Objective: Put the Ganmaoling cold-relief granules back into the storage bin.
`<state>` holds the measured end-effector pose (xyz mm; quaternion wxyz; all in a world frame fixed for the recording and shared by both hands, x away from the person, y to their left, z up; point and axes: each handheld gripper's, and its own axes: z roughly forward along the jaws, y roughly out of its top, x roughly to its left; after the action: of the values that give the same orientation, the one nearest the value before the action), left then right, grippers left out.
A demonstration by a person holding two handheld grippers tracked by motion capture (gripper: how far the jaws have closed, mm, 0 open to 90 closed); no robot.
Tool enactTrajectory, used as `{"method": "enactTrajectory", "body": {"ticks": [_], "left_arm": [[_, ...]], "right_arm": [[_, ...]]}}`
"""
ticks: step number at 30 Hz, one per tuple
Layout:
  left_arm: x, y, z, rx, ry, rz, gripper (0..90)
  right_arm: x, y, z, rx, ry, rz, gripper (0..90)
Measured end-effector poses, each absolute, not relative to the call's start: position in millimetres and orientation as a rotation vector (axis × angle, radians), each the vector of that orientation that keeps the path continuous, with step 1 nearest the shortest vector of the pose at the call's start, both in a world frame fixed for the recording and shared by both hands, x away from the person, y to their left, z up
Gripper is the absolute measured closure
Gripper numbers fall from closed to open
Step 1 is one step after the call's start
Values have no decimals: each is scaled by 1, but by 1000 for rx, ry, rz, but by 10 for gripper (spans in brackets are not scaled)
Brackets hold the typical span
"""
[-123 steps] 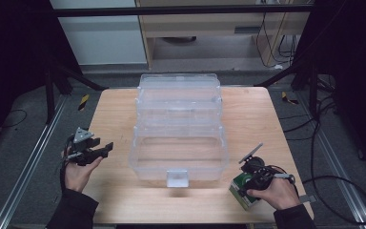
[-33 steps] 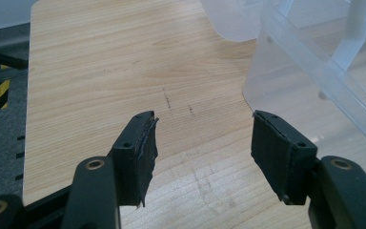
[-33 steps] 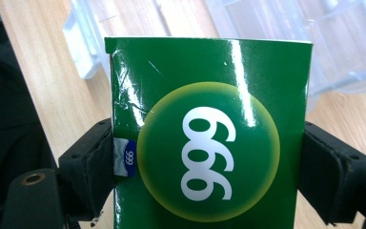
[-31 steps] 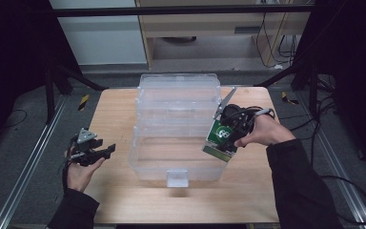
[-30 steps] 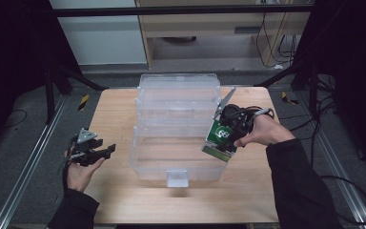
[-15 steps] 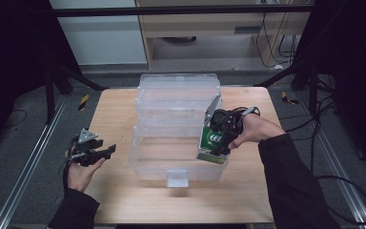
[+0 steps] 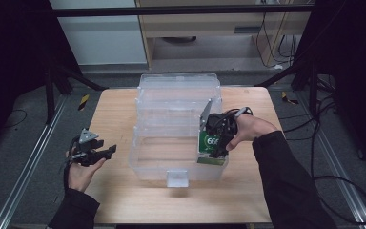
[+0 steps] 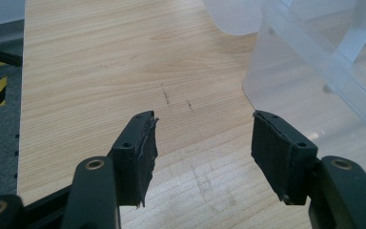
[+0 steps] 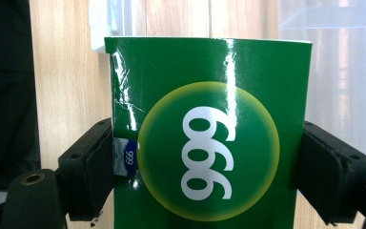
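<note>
High view looked forward and down over the table (image 7: 124, 114). Left gripper view sat close above that wood, facing the clear bin (image 8: 314, 71). Right gripper view faced the green box (image 9: 209, 133) at very close range.

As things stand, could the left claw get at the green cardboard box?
Probably not directly: the green cardboard box sits in the right claw, inside the clear plastic bin, whose wall stands between it and the open left claw.

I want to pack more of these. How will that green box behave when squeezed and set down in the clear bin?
The green box looks like thin glossy card: creases by one edge suggest it dents under a hard squeeze. The shiny face may slip, though the right claw pinches both sides squarely. Tall and narrow, it could tip once released in the clear bin.
</note>
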<state>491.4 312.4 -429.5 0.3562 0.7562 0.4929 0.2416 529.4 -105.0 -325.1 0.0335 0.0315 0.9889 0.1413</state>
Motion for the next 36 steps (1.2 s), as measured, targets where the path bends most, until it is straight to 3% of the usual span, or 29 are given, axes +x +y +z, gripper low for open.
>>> {"method": "enactTrajectory", "body": {"ticks": [36], "left_arm": [[493, 310, -433, 1976, 1268, 620, 401]], "right_arm": [[534, -100, -346, 38, 3034, 333, 175]]}}
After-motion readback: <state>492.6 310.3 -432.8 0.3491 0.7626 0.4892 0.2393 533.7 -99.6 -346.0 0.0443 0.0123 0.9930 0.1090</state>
